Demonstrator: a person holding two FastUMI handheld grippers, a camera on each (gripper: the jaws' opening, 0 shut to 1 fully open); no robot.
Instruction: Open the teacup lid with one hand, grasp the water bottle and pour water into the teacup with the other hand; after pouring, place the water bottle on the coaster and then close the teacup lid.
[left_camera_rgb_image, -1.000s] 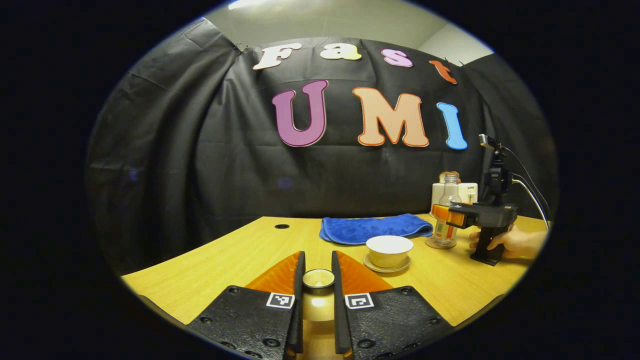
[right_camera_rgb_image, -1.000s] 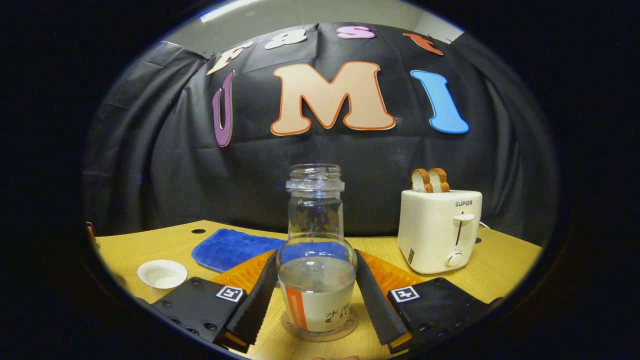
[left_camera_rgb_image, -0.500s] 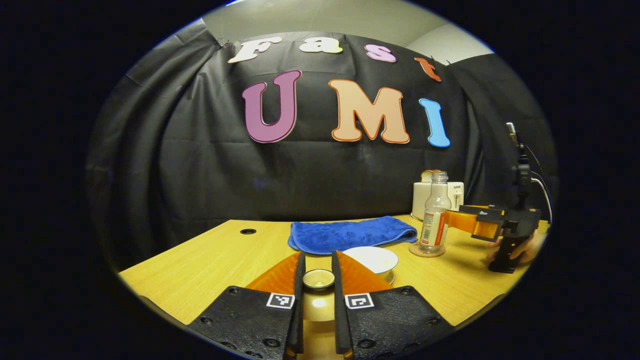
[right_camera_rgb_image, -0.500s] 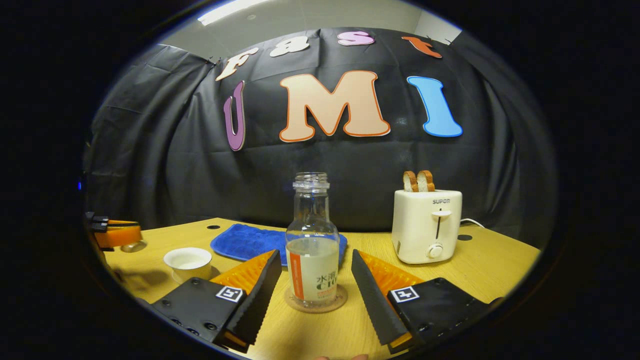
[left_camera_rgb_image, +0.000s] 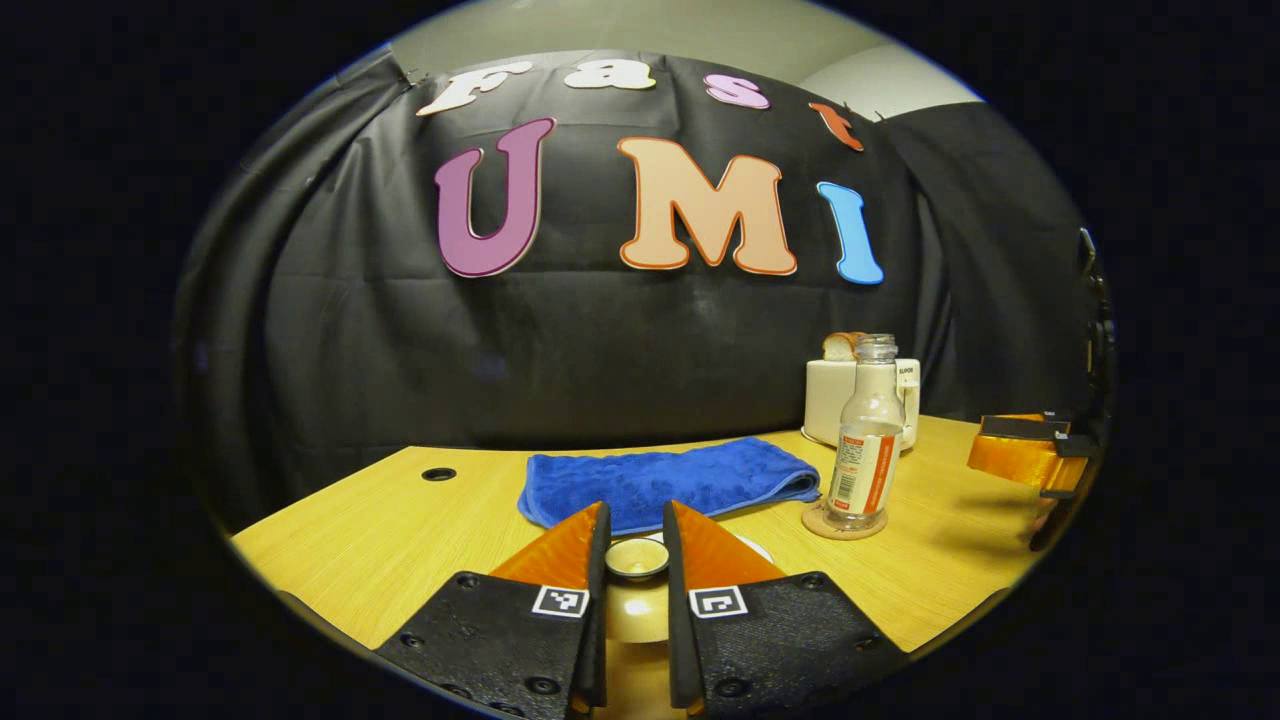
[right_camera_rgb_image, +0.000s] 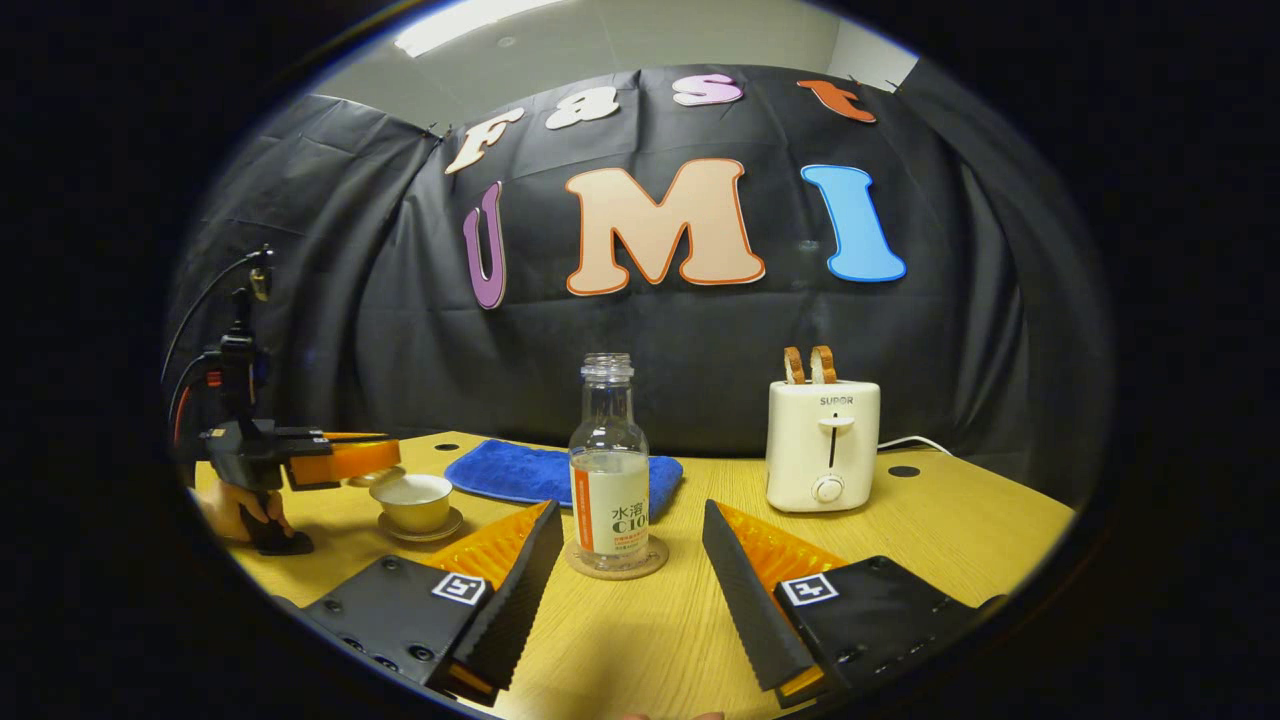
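Observation:
My left gripper (left_camera_rgb_image: 636, 510) is shut on the knob of the teacup lid (left_camera_rgb_image: 637, 558), held low over the table. Just behind its fingers a sliver of the white teacup (left_camera_rgb_image: 752, 546) shows. In the right gripper view the left gripper (right_camera_rgb_image: 345, 458) hovers with the lid (right_camera_rgb_image: 376, 477) just above and left of the open teacup (right_camera_rgb_image: 412, 500), which stands on its saucer (right_camera_rgb_image: 428, 528). The uncapped water bottle (right_camera_rgb_image: 610, 480), partly filled, stands upright on the round coaster (right_camera_rgb_image: 615, 561). My right gripper (right_camera_rgb_image: 631, 512) is open, a short way back from the bottle (left_camera_rgb_image: 865, 450).
A blue towel (left_camera_rgb_image: 660, 480) lies behind the cup on the wooden table (left_camera_rgb_image: 400, 540). A white toaster (right_camera_rgb_image: 823, 445) with bread slices stands at the back right. A hand (right_camera_rgb_image: 235, 510) holds the left gripper's handle. The right gripper (left_camera_rgb_image: 1030, 455) shows at the far right edge.
My right gripper has drawn back from the bottle, leaving it on the coaster. My left gripper has carried the lid to the right, up to the teacup.

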